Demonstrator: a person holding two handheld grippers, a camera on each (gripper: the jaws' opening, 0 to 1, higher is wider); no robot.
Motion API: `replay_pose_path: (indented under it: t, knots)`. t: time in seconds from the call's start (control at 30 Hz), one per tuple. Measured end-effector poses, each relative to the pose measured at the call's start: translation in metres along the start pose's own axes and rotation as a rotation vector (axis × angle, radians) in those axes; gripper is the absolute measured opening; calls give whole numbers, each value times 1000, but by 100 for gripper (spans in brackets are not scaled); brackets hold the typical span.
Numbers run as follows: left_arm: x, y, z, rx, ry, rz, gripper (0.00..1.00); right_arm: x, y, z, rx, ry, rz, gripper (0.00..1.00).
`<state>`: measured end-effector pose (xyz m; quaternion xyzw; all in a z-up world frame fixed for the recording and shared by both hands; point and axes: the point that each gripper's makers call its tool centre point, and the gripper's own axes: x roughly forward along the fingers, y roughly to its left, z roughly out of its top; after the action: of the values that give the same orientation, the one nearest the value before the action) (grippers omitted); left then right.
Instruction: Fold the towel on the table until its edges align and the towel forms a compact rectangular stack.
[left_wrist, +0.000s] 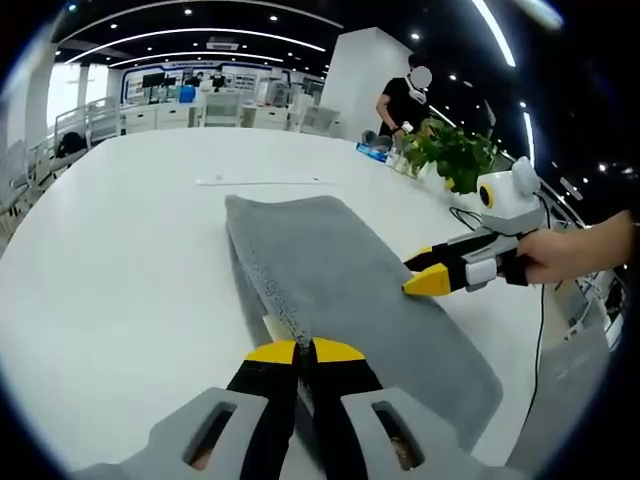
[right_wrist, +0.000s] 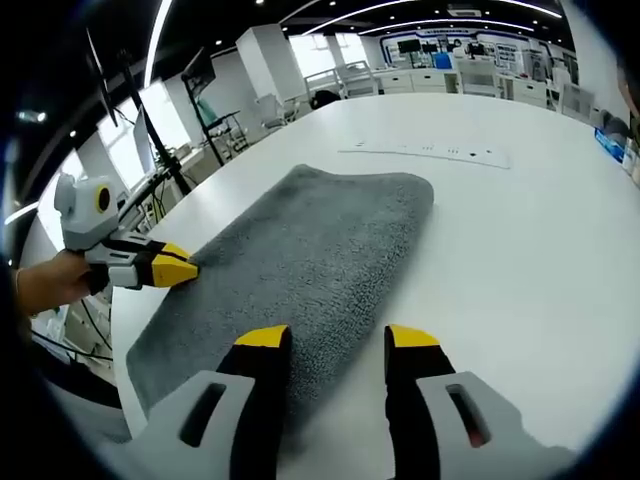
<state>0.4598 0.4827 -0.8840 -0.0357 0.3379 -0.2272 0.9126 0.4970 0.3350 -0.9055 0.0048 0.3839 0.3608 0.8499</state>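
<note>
A grey towel (left_wrist: 340, 290) lies lengthwise on the white table (left_wrist: 130, 260), doubled over with a stitched hem along its left side. My left gripper (left_wrist: 305, 351) is shut on the near end of that hem. In the right gripper view the left gripper (right_wrist: 185, 265) pinches the towel (right_wrist: 310, 250) at its left border. My right gripper (right_wrist: 337, 338) stands open, its jaws astride the towel's near end. From the left gripper view, the right gripper (left_wrist: 428, 272) rests at the towel's right border, held by a hand (left_wrist: 570, 250).
A thin white strip (left_wrist: 265, 181) lies on the table beyond the towel's far end. A potted plant (left_wrist: 450, 150) and cables (left_wrist: 465, 215) sit near the right table edge, with a person in black (left_wrist: 405, 100) behind. Desks and shelves line the room's back.
</note>
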Motion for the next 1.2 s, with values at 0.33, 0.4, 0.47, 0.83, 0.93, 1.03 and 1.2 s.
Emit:
replay_pose_path:
  t: [0.33, 0.4, 0.47, 0.83, 0.93, 1.03, 1.2]
  knots:
    - [5, 17, -13, -178, 4, 52, 4, -2, 1, -4, 1, 7, -15, 35]
    - [7, 18, -16, -167, 8, 61, 4, -1, 0, -4, -12, 7, -16, 34]
    - [9, 19, -18, -146, 6, 75, 5, 0, -1, -5, -33, 8, -23, 33]
    - [11, 26, -19, -63, -20, 132, 11, -4, 13, -10, -92, -7, -4, 19]
    - [11, 27, -19, -80, -30, 128, 11, -6, 12, -10, -92, -14, -4, 19]
    - [11, 25, -19, -92, -39, 116, 11, -5, 12, -11, -86, -24, 6, 15]
    - [14, 27, -18, -119, -42, 66, 8, 1, 10, -10, -82, -35, -3, 12]
